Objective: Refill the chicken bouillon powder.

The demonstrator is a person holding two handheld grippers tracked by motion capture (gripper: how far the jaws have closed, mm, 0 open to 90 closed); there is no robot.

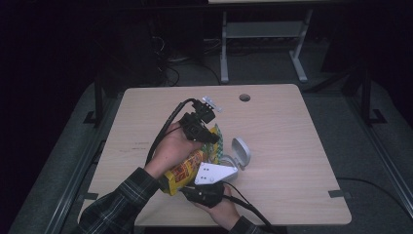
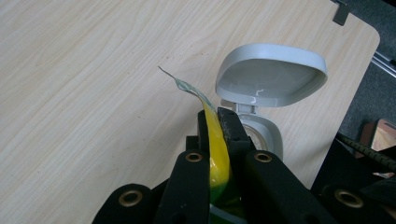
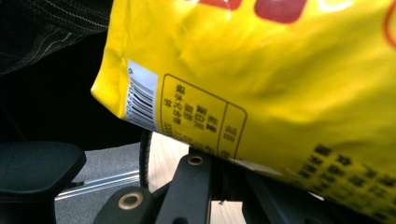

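Note:
A yellow snack bag [image 1: 185,168] with red print hangs above the table's near edge, held between both grippers. My left gripper [image 1: 208,138] comes from above and is shut on the bag's crimped top edge [image 2: 215,135]. In the left gripper view its jaws [image 2: 218,122] pinch that thin yellow strip. My right gripper [image 1: 188,189], with a grey three-cornered plate on top, is shut on the bag's lower end. Just above its jaws [image 3: 220,162] the right gripper view has the bag [image 3: 280,84], showing its barcode and printed text.
A small grey container [image 1: 238,155] stands on the wooden table [image 1: 292,126] just right of the bag, its hinged lid [image 2: 271,74] open and upright. A round cable hole [image 1: 244,97] is at the far edge. A plaid sleeve covers the left forearm.

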